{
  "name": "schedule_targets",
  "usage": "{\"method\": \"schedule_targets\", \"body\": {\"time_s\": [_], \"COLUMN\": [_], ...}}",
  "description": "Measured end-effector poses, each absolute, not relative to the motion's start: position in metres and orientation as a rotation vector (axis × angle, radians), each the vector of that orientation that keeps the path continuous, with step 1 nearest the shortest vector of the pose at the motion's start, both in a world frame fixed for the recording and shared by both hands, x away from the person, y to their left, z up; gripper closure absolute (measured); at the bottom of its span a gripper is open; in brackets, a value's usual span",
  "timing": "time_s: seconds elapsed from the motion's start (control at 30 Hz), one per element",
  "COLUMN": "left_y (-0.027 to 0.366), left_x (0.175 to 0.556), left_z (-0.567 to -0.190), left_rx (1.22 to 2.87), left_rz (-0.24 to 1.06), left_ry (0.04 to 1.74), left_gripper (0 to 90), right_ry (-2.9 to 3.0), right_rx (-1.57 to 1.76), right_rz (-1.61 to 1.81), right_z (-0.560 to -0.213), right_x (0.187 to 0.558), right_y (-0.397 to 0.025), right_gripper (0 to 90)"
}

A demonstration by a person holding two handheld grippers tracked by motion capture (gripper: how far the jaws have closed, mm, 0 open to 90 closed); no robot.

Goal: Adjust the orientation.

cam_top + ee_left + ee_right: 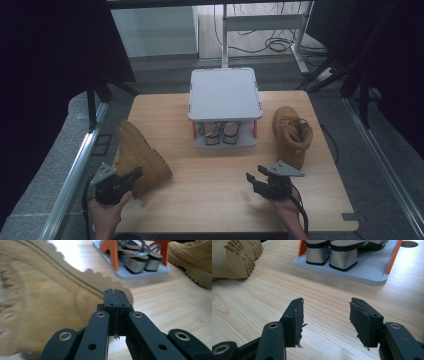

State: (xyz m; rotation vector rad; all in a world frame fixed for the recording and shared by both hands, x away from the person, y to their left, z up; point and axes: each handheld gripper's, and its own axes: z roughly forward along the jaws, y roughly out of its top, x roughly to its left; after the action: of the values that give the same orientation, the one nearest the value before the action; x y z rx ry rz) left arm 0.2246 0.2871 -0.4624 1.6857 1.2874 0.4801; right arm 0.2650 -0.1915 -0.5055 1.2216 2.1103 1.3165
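Tan suede boot (141, 156), lug-soled, on its side

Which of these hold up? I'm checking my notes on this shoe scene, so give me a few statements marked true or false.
1. The left tool is shut, with nothing between its jaws. True.
2. The right tool grips a boot. False: it is open over the bare table.
3. The left boot lies tipped on its side. True.
4. The heeled sandals stand on top of the rack. False: they sit on its lower shelf.
5. The right boot stands upright beside the rack. True.
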Motion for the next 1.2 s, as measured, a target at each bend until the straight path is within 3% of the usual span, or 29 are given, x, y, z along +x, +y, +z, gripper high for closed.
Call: {"method": "schedule_targets", "body": {"time_s": [0.57, 1.2], "left_y": [0.351, 0.347], "left_x": [0.203, 0.205], "left_z": [-0.489, -0.507], "left_rx": [1.528, 1.596], "left_rz": [0.479, 0.427], "left_ry": [1.43, 1.457], "left_gripper": [89.8, 89.9], "right_ry": [2.117, 2.106], "right_rx": [1.23, 1.248], "right_rz": [1.302, 1.283], "right_z": [-0.508, -0.51], "right_x": [0.267, 0.268], "right_y": [-0.19, -0.194], "right_gripper": [44.8, 44.8]}}
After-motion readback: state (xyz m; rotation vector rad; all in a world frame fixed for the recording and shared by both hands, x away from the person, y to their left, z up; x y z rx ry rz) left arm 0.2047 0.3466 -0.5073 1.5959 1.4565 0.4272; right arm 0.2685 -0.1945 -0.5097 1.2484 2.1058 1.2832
